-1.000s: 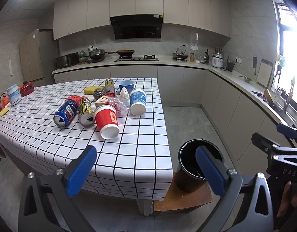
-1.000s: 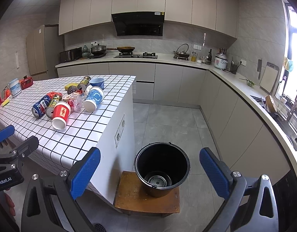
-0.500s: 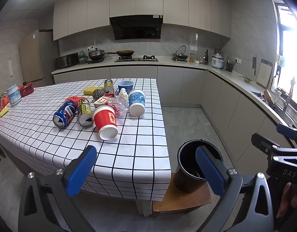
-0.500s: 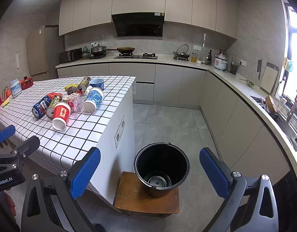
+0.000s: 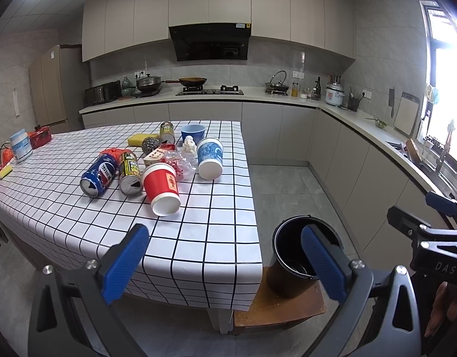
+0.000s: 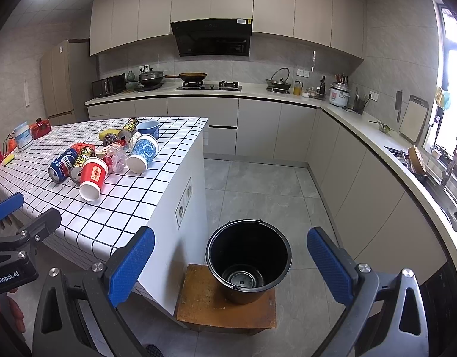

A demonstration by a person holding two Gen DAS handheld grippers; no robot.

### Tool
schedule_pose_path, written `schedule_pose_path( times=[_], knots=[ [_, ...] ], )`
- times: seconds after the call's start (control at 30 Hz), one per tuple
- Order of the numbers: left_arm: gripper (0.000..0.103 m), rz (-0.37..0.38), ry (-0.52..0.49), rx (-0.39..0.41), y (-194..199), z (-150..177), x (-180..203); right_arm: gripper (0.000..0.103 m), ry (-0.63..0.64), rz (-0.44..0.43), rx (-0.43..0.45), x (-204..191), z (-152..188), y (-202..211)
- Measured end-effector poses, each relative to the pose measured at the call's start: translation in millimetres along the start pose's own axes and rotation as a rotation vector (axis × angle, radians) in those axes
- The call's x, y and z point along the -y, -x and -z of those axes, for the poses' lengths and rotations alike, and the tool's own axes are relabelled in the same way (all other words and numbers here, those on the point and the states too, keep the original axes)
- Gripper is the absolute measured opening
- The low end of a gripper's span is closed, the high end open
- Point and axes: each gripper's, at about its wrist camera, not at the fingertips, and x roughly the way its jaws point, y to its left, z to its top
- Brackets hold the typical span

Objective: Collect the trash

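While nothing has yet been picked up, trash lies clustered on the checked table, and a black bucket waits on a low stool beside it. Left gripper and right gripper hang back, fingers wide, empty. The likely next move is reaching the nearest piece, the tipped red cup.

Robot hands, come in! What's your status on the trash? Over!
Left claw open, empty. Right claw open, empty. Cups and cans on table, untouched. Bucket on stool, nothing blocking.
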Motion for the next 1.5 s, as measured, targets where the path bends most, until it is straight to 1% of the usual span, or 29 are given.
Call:
schedule_pose_path(
  times=[0.23, 0.33, 0.47, 0.6, 0.67, 0.77, 0.87, 1.07, 1.23, 1.3, 1.37, 1.4, 1.47, 1.5],
  knots=[
    [0.103, -0.001, 0.005, -0.002, 0, 0, -1, 0.103, -0.005, -0.004, -0.004, 1, 0, -1],
    [0.103, -0.016, 0.010, 0.000, 1, 1, -4, 0.103, -0.009, -0.006, -0.005, 2, -1, -2],
    [0.103, -0.025, 0.039, -0.012, -2, 0, -10, 0.103, -0.012, -0.015, -0.008, 0, -1, -7],
    [0.103, -0.048, 0.061, -0.037, -8, 0, -23, 0.103, -0.016, -0.047, -0.019, -3, -2, -17],
    [0.103, -0.081, 0.070, -0.072, -16, 1, -34, 0.103, -0.011, -0.068, -0.024, -6, -5, -25],
    [0.103, -0.128, 0.098, -0.111, -30, 4, -60, 0.103, -0.007, -0.113, -0.031, -15, -15, -44],
    [0.103, -0.157, 0.116, -0.127, -44, 4, -91, 0.103, -0.014, -0.157, -0.027, -27, -28, -63],
    [0.103, -0.231, 0.128, -0.070, -80, -16, -164, 0.103, -0.040, -0.191, -0.001, -64, -58, -104],
    [0.103, -0.224, 0.157, -0.058, -126, -41, -227, 0.103, -0.062, -0.162, 0.034, -109, -94, -155],
    [0.103, -0.231, 0.144, -0.050, -144, -49, -246, 0.103, -0.062, -0.166, 0.011, -125, -106, -181],
    [0.103, -0.242, 0.132, -0.078, -157, -53, -259, 0.103, -0.076, -0.184, -0.036, -141, -118, -210],
    [0.103, -0.237, 0.136, -0.091, -164, -55, -265, 0.101, -0.076, -0.190, -0.073, -151, -124, -228],
    [0.103, -0.242, 0.141, -0.117, -177, -59, -276, 0.089, -0.074, -0.198, -0.111, -162, -128, -246],
    [0.102, -0.232, 0.148, -0.127, -183, -60, -281, 0.086, -0.075, -0.206, -0.132, -169, -130, -257]
  ],
)
